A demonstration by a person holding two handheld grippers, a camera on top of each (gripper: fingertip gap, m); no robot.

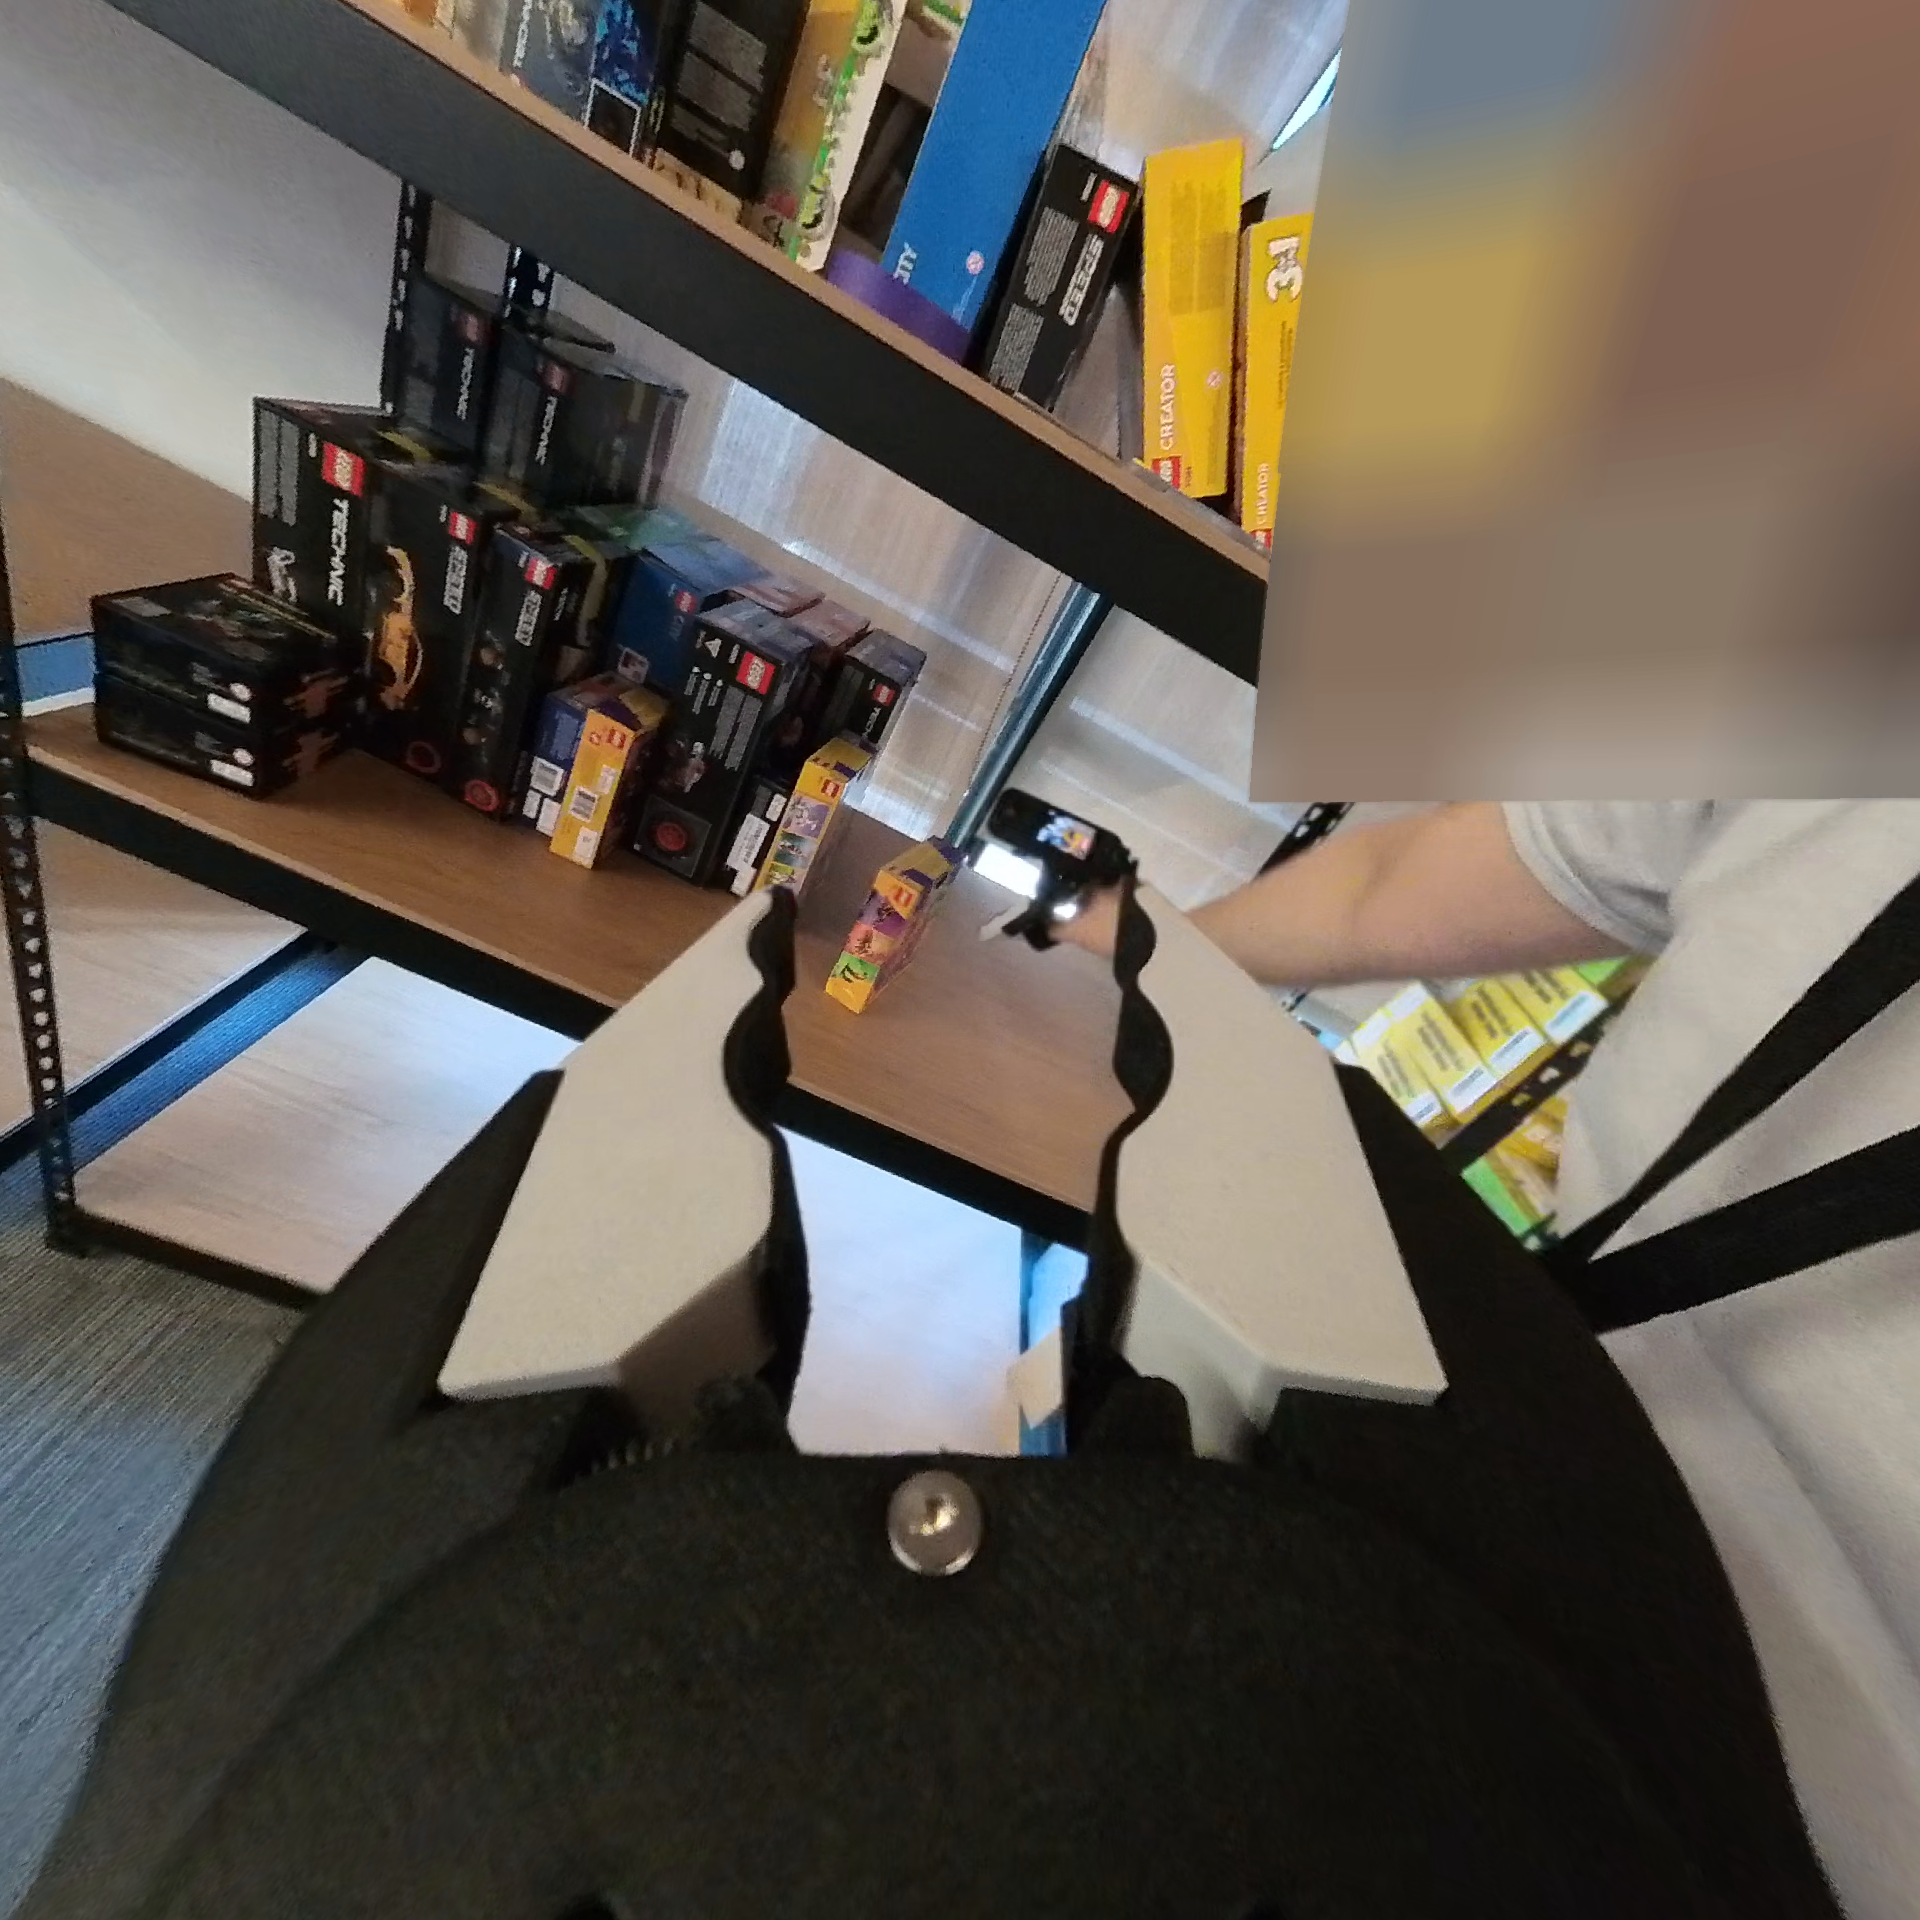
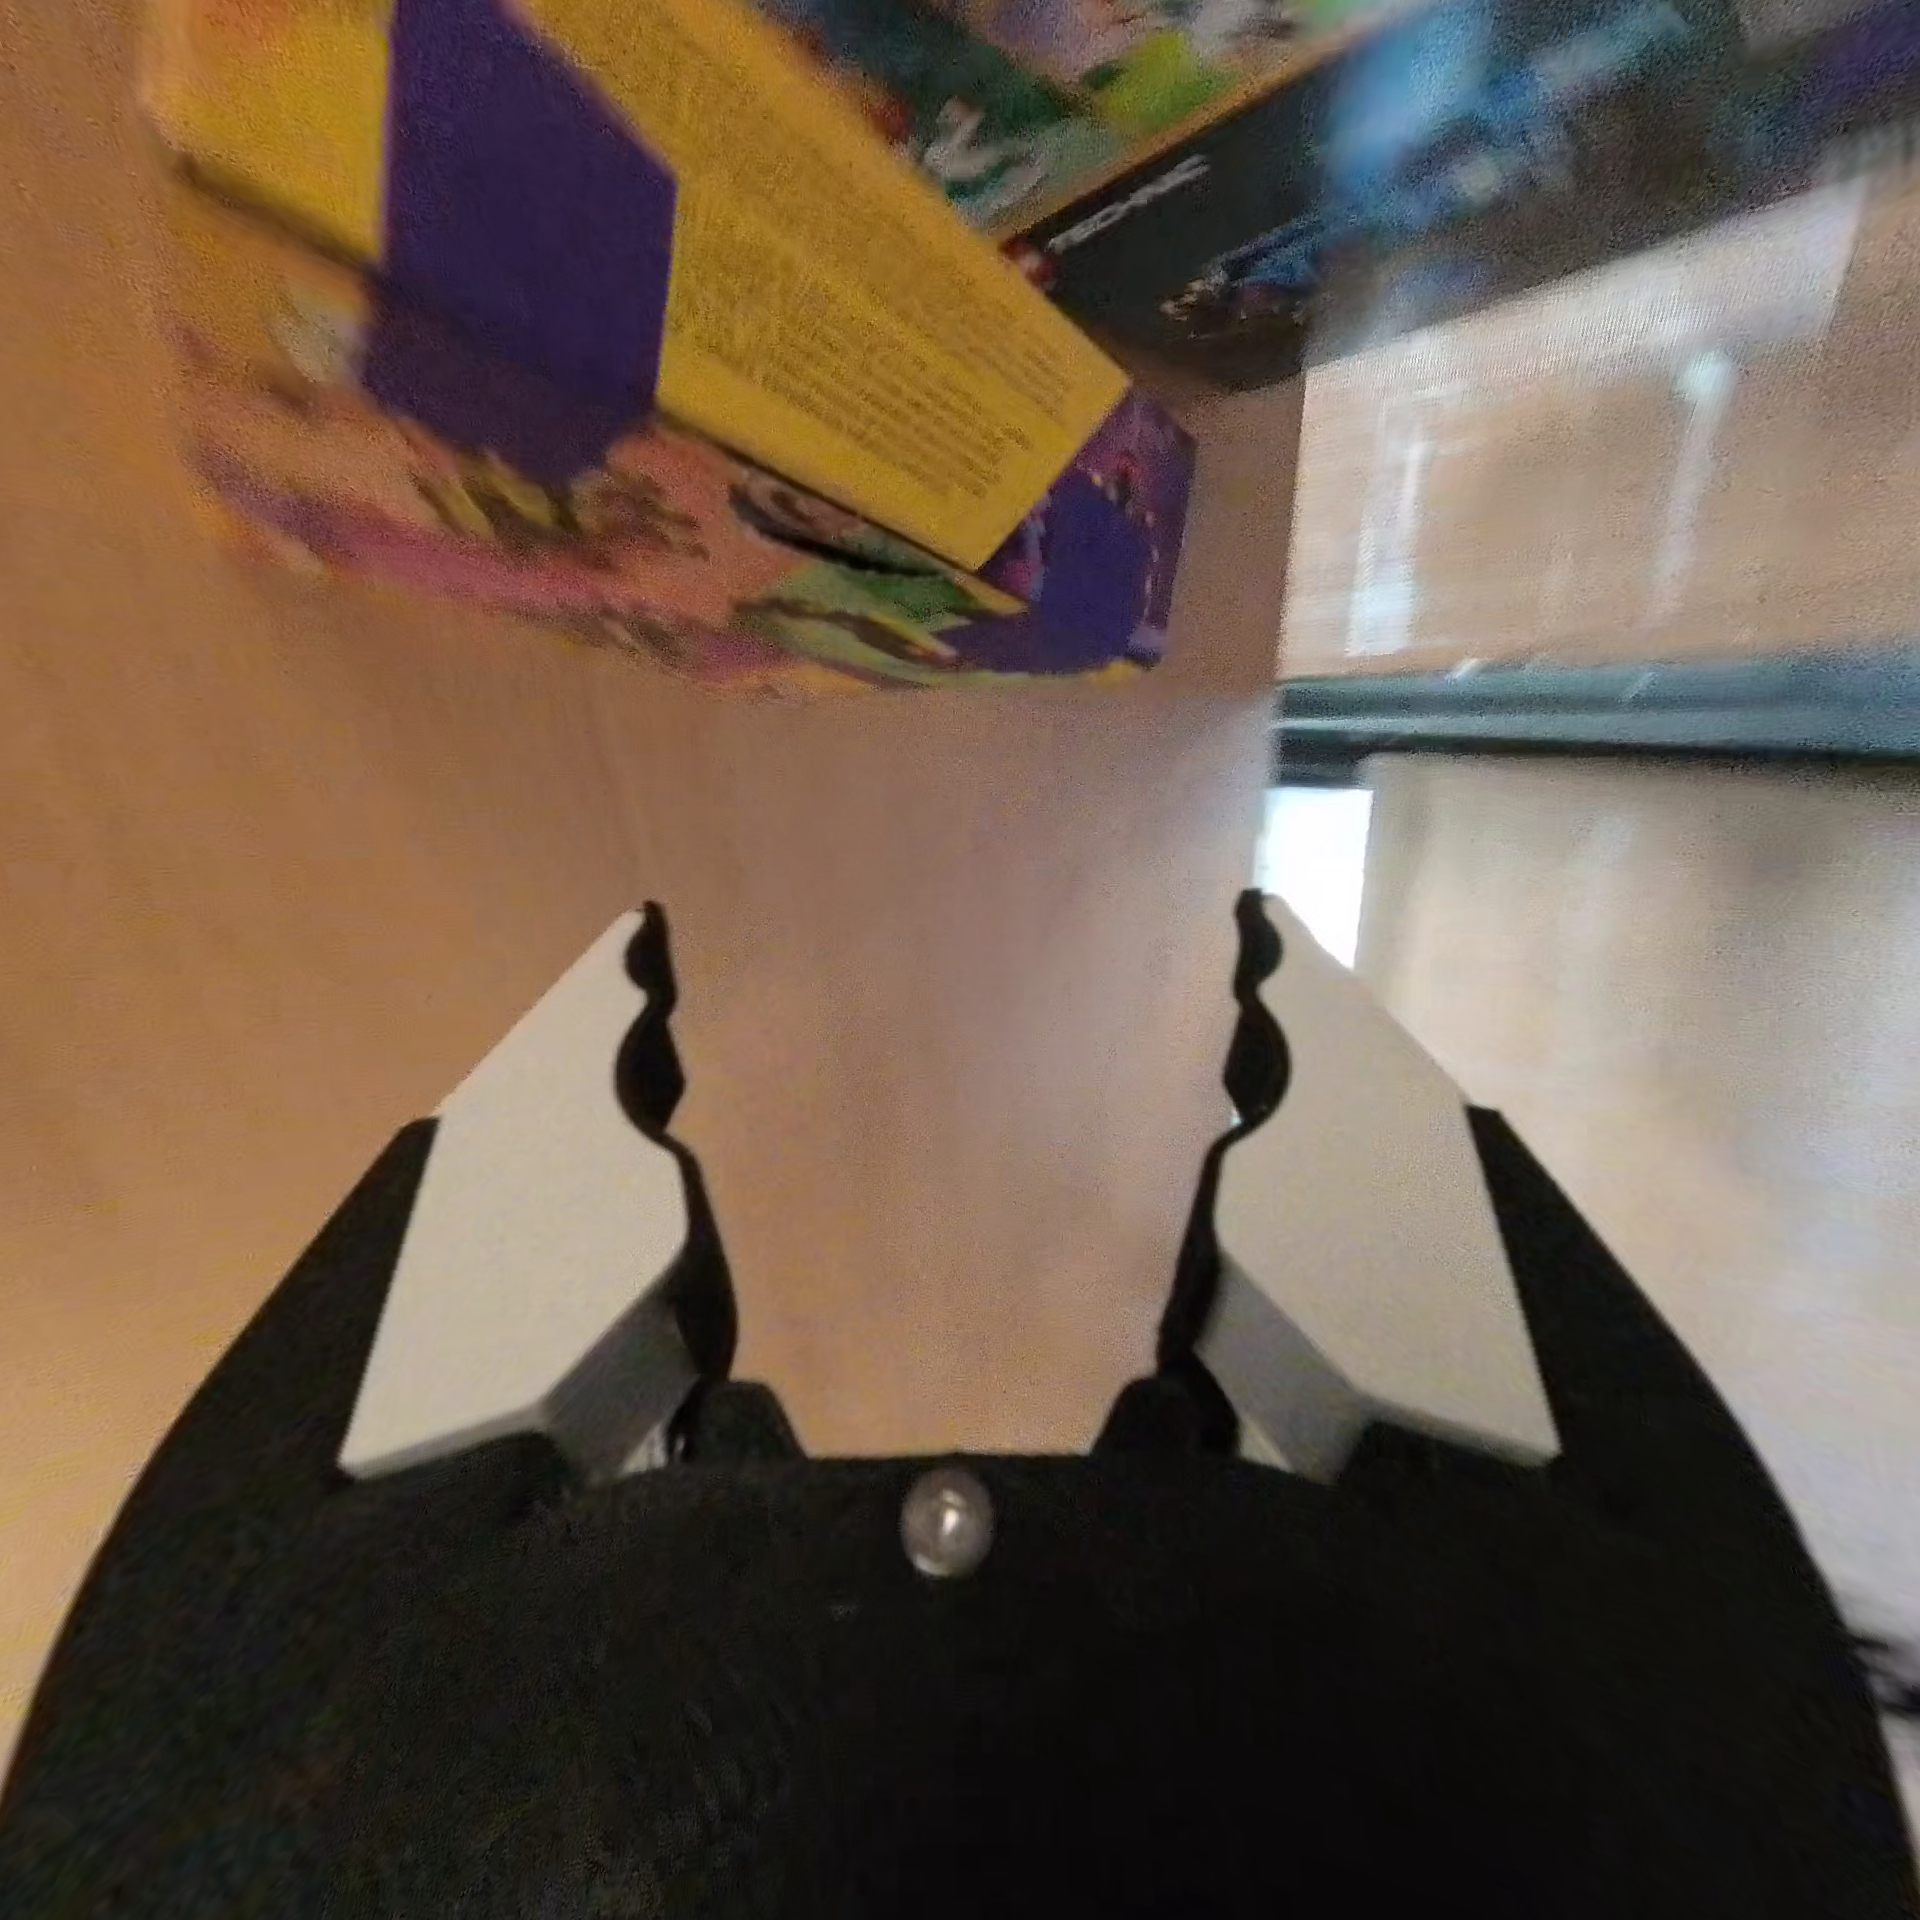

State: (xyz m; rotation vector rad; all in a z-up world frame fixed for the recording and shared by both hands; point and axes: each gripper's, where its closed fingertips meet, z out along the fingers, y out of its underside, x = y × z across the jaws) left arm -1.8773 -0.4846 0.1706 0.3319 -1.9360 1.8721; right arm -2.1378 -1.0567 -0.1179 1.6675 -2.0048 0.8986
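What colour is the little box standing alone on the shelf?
The little box is mostly yellow with purple patches and colourful pictures; the right wrist view shows it best.

Wood-topped metal shelf [image 1: 436, 883], black frame. Directly on it: dark boxes [image 1: 416, 623] stacked and upright at the back, small yellow box [image 1: 597, 790] standing before them, one yellow-purple box [image 1: 896, 925] standing alone near the front edge.

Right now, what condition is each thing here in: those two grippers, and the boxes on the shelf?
left gripper: open, empty, held short of the shelf.
right gripper: open, empty, over the shelf board.
small yellow-and-purple box: standing alone on the board, untouched.
black boxes: standing and stacked at the back.
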